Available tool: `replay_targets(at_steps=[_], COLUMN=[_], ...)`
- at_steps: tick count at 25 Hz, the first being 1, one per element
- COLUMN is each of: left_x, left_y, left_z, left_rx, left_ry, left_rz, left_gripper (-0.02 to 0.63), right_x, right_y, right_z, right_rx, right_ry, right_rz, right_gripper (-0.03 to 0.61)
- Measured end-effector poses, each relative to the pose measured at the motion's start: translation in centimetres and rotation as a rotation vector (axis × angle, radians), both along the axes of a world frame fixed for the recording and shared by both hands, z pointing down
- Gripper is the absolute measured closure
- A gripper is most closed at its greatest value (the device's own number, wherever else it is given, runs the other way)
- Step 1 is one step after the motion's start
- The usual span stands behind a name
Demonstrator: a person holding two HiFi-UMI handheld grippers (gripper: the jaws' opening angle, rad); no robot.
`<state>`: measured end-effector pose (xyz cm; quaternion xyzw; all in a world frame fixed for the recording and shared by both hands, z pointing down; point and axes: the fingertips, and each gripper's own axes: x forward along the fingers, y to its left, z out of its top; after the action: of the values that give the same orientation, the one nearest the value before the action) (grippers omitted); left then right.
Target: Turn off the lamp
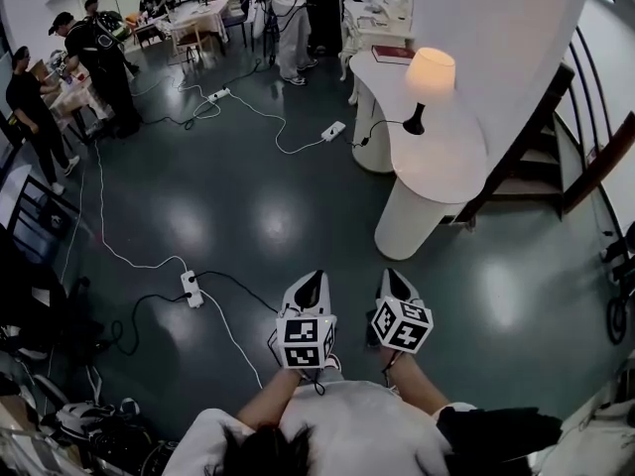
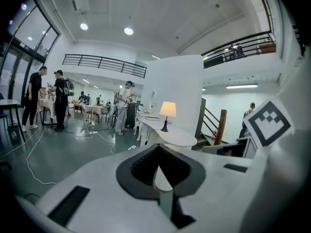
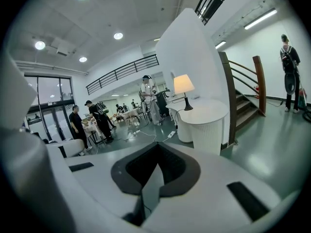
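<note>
A lit table lamp (image 1: 431,72) with a cream shade and black foot stands on a white curved table (image 1: 437,162), well ahead of me across dark green floor. Its black cord runs off the table's left side. The lamp (image 2: 167,109) shows far off in the left gripper view and again, as the lamp (image 3: 183,84), in the right gripper view. My left gripper (image 1: 314,280) and right gripper (image 1: 394,276) are side by side low in the head view, both pointing toward the table. The left gripper (image 2: 156,146) is shut and empty, and so is the right gripper (image 3: 156,145).
A power strip (image 1: 191,289) with cables lies on the floor at left, and another power strip (image 1: 333,131) lies near the table. A staircase (image 1: 536,167) rises to the right. Several people (image 1: 99,58) stand at the back left. A red book (image 1: 393,55) rests on the table's far end.
</note>
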<state>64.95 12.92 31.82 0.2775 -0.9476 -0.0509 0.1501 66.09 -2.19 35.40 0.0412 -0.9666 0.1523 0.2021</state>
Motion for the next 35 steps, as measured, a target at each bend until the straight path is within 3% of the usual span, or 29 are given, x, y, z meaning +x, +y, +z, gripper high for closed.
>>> replay_targets(at_steps=[10,23,26,35], left_x=[-4.2,-8.4,-11.3,-23.5], left_y=[-2.4,-0.4,-0.2,1.2], left_z=[0.3,3.2,4.2,2.3], left_rx=[0.004,0.004,0.020,0.051], left_ry=[0.004,0.069,0.092,0.051], left_rz=[0.003,-0.039,-0.041,-0.014], left_gripper=[0.618,0.618,0.618,0.618], right_x=[-4.0,-8.0,-10.4,-20.7], right_y=[-2.4,-0.9,-0.8,-0.2], right_z=[0.6,3.4,4.0,2.0], right_rx=[0.010,0.023,0.035,0.055], right_ry=[0.025,0.106,0.121,0.085], right_rz=[-0.017,-0.050,-0.047,0.017], right_gripper=[0.580,0.580,0.580,0.580])
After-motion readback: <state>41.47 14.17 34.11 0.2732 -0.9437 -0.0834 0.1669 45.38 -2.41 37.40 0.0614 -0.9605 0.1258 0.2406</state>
